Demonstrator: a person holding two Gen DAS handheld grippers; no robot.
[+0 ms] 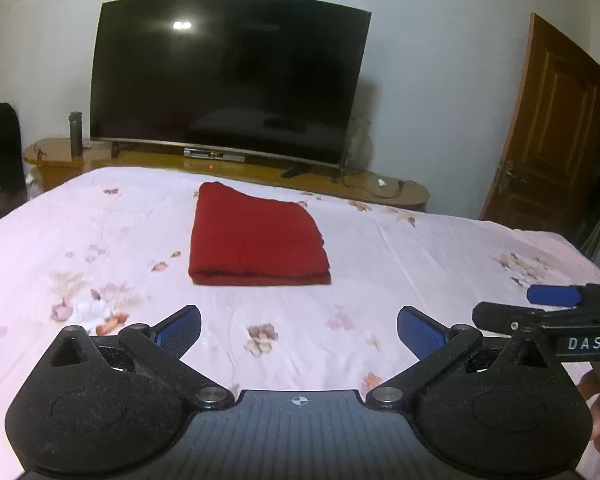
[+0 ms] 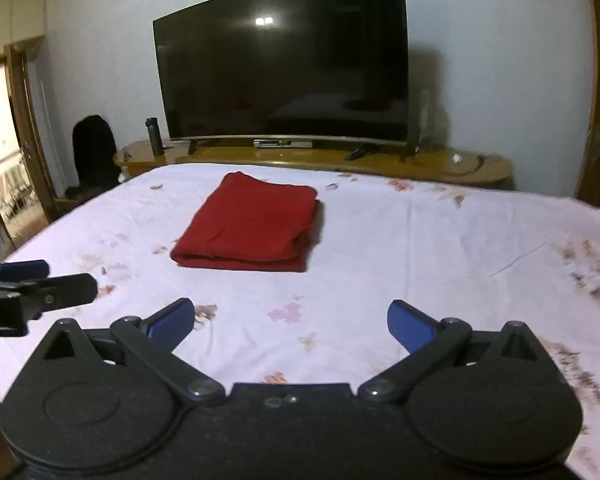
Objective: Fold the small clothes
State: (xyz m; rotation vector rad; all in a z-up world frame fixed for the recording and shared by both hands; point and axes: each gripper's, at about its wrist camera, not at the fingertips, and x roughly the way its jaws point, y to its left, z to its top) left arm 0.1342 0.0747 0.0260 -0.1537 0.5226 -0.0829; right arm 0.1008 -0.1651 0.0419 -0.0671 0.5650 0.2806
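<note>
A red garment (image 1: 256, 236) lies folded into a neat rectangle on the pale floral bed sheet (image 1: 420, 248); it also shows in the right wrist view (image 2: 248, 224). My left gripper (image 1: 299, 330) is open and empty, held back from the garment's near edge. My right gripper (image 2: 290, 322) is open and empty, also short of the garment and a little to its right. The right gripper shows from the side at the right edge of the left wrist view (image 1: 540, 304), and the left gripper shows at the left edge of the right wrist view (image 2: 40, 280).
A large dark TV (image 1: 228, 76) stands on a low wooden cabinet (image 1: 380, 188) beyond the bed's far edge, with a dark flask (image 1: 75, 134) at its left. A wooden door (image 1: 552, 128) is at the right. A dark bag (image 2: 94, 148) stands left of the cabinet.
</note>
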